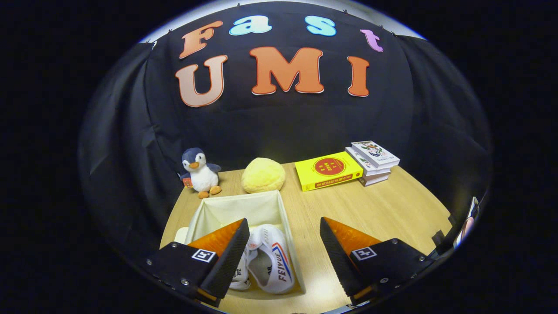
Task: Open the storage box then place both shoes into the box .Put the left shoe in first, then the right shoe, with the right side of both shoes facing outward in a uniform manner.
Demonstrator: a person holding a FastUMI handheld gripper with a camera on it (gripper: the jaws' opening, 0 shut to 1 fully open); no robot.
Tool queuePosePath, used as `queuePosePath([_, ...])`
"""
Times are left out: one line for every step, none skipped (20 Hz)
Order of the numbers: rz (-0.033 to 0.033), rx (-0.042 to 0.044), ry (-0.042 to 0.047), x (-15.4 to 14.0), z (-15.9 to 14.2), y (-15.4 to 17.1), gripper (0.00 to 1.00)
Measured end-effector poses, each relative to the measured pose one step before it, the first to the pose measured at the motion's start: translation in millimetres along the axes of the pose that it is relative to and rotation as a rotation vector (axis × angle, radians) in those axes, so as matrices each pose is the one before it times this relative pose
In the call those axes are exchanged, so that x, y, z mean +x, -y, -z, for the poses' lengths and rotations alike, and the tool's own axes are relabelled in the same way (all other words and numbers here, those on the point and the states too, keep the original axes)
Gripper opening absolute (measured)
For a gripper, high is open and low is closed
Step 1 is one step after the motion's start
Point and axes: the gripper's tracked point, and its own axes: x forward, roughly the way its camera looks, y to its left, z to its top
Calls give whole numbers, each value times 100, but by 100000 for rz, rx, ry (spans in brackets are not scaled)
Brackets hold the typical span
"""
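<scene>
A cream fabric storage box stands open on the wooden table, just ahead of my left finger. Inside it lie white shoes with red and blue side stripes, side by side near the box's near end; the left one is partly hidden behind my left finger. My gripper hovers above the box's near right corner, open, with nothing between its fingers. The left finger is over the box, the right finger over bare table beside it.
Beyond the box sit a penguin plush toy, a yellow fluffy plush, a yellow book and a small stack of books. The wooden table extends right of the box.
</scene>
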Motion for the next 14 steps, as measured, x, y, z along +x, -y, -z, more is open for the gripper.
queuePosePath([-33,-32,1423,-388,-793,924,97])
queuePosePath([-171,-2,1400,-389,-765,971,97])
queuePosePath([123,66,1393,-420,-750,1157,97])
queuePosePath([13,120,1245,-170,-655,1232,97])
queuePosePath([-385,-27,1235,-405,-747,1157,97])
queuePosePath([-537,-296,1209,-286,-642,1141,97])
queuePosePath([-381,-629,993,-378,-665,1216,97])
queuePosePath([-452,-548,1334,-258,-698,1295,97])
queuePosePath([-414,4,1500,-362,-677,1359,97])
queuePosePath([-464,810,1625,-306,-741,1231,97])
queuePosePath([-905,1066,1845,-458,-841,1336,97])
queuePosePath([-609,493,1676,-360,-800,1261,97])
queuePosePath([-207,-49,1725,-384,-710,1441,97])
queuePosePath([-186,-461,1342,-250,-590,1289,97])
